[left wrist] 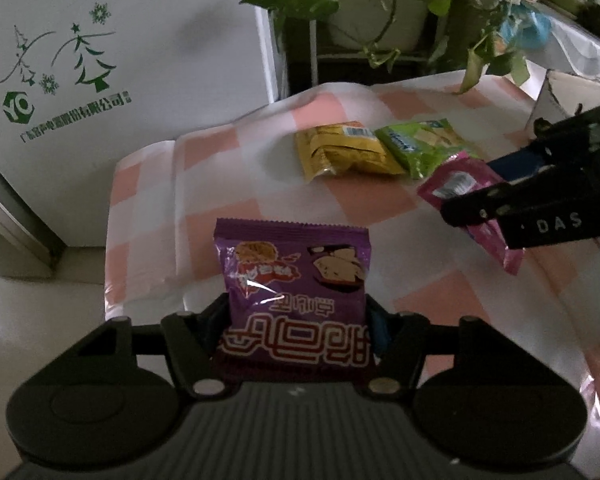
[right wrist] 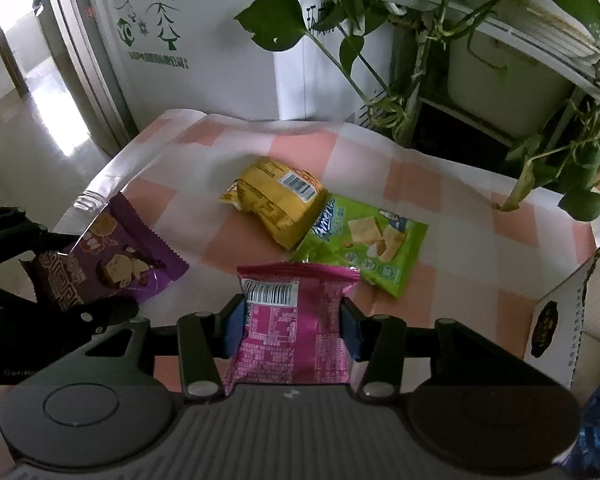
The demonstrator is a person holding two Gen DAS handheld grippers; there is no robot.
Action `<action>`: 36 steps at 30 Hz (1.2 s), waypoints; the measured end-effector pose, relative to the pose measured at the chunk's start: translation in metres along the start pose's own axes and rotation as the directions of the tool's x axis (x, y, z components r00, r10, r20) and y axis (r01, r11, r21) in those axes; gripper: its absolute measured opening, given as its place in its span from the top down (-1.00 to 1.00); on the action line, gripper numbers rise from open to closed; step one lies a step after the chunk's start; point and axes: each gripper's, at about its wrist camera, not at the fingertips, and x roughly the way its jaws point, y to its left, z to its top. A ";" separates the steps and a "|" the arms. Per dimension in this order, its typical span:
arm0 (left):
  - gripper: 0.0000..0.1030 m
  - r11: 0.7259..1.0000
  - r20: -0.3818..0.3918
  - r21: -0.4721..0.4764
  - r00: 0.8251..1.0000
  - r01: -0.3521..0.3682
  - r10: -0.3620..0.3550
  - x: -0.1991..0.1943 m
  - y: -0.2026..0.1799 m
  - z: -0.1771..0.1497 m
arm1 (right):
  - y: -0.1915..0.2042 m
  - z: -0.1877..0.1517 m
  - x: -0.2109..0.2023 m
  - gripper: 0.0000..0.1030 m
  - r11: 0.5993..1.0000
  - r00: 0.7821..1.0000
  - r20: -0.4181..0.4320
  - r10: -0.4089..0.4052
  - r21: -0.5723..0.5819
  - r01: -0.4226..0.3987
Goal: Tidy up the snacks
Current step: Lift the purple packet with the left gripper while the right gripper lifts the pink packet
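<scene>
The table wore a pink-and-white checked cloth [right wrist: 440, 184], creased along its far edge. Behind it stood a tall white cabinet [left wrist: 140, 60] printed with green Christmas trees, snowflakes and a line of characters. To the right, a white shelf rack [right wrist: 500, 40] carried pale planters, and trailing green vines [right wrist: 380, 64] hung from it down over the table's corner. The floor [right wrist: 40, 128] was glossy and pale, and daylight glared off it from a doorway [right wrist: 8, 28] at far left. The room otherwise sat dim.
</scene>
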 end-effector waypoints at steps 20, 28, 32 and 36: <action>-0.28 0.999 0.094 -0.020 0.995 0.033 -0.031 -0.049 -0.019 -0.004 | -0.002 -0.004 -0.054 -0.08 1.000 0.993 0.113 0.019 0.018 -0.022; -0.28 0.998 0.125 -0.028 0.991 0.050 -0.046 -0.062 -0.030 -0.008 | -0.007 -0.014 -0.082 -0.08 0.999 0.988 0.153 0.008 0.041 -0.015; -0.28 0.997 0.143 -0.032 0.988 0.067 -0.062 -0.071 -0.039 -0.009 | -0.006 -0.023 -0.102 -0.08 0.999 0.984 0.180 0.001 0.050 -0.010; -0.28 0.996 0.163 -0.026 0.983 0.086 -0.081 -0.080 -0.051 -0.012 | -0.008 -0.031 -0.119 -0.08 0.999 0.978 0.208 0.001 0.045 -0.011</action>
